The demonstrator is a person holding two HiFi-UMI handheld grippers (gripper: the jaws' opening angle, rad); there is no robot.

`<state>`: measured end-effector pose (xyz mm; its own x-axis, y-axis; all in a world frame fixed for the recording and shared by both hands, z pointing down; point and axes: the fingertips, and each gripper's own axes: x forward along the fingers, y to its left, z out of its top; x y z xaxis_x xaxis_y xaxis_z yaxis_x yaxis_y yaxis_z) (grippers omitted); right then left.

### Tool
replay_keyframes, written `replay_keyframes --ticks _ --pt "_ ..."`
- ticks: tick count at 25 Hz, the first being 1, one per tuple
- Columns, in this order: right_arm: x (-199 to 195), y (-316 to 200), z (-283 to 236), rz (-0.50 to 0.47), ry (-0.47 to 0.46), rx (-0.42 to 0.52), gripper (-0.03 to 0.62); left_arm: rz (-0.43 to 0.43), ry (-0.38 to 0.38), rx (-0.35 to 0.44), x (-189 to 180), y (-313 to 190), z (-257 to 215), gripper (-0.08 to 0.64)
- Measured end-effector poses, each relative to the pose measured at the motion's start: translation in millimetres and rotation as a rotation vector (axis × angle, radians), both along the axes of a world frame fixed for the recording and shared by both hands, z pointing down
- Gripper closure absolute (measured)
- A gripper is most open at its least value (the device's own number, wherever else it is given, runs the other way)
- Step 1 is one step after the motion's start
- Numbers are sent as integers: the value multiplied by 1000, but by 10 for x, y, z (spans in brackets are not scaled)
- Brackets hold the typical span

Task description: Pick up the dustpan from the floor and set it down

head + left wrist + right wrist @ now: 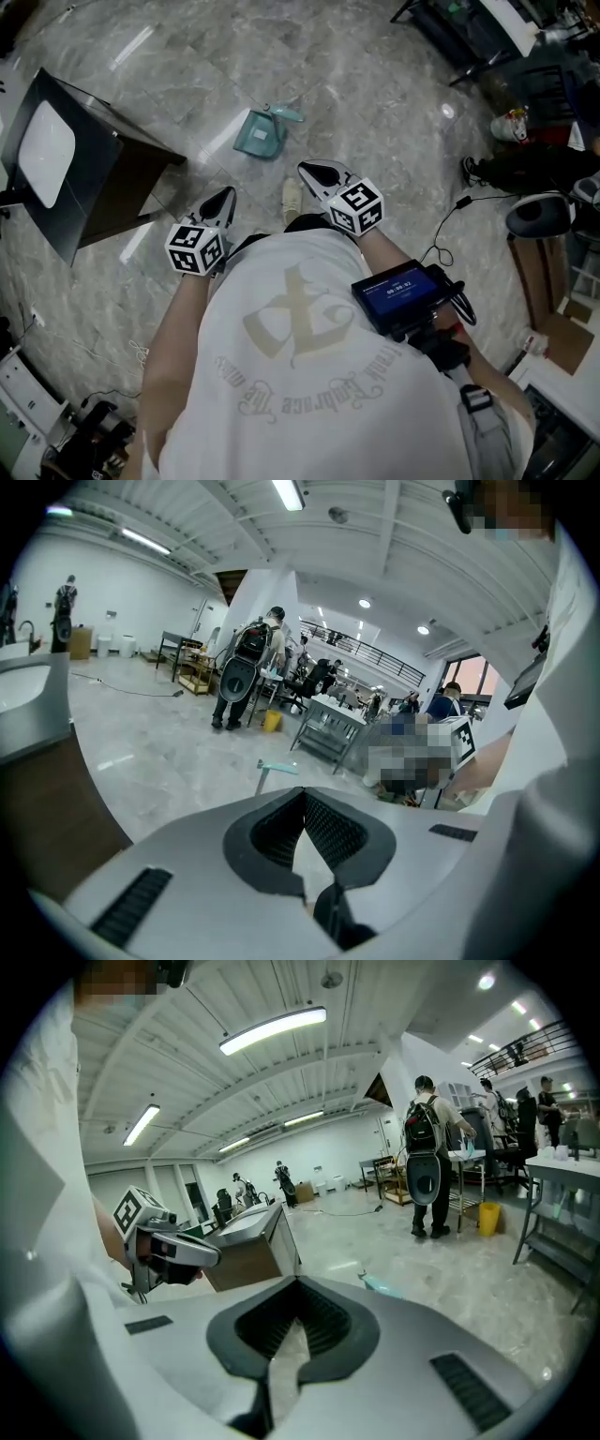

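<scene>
Risk begins at the far left, where a dark cabinet (66,159) stands on the marble floor (375,84); a wide swing of the left claw (225,195) could, I judge, clip it. Both claws are pinched shut and empty, so reaching in without opening them would only shove the teal dustpan (260,134) across the slick stone. The dustpan lies on the floor ahead of the two claws and between them, well apart from both, handle on its far side. The right claw (314,171) hangs just right of the person's shoe (292,197).
</scene>
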<state>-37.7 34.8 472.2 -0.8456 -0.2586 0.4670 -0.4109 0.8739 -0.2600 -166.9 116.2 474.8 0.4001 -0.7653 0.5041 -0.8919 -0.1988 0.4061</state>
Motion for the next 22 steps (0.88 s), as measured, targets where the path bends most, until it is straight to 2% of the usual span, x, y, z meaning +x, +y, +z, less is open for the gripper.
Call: replay_keyframes --ticks 11,17,22 --pt "19 -555 349 -113 44 -46 577 -99 -24 -54 113 -337 96 549" --pt "-68 -902 657 -189 143 -50 577 -160 -21 -97 145 -481 191 549" --pt "-236 -1150 838 -263 186 -43 577 -231 -22 -119 62 -555 252 549"
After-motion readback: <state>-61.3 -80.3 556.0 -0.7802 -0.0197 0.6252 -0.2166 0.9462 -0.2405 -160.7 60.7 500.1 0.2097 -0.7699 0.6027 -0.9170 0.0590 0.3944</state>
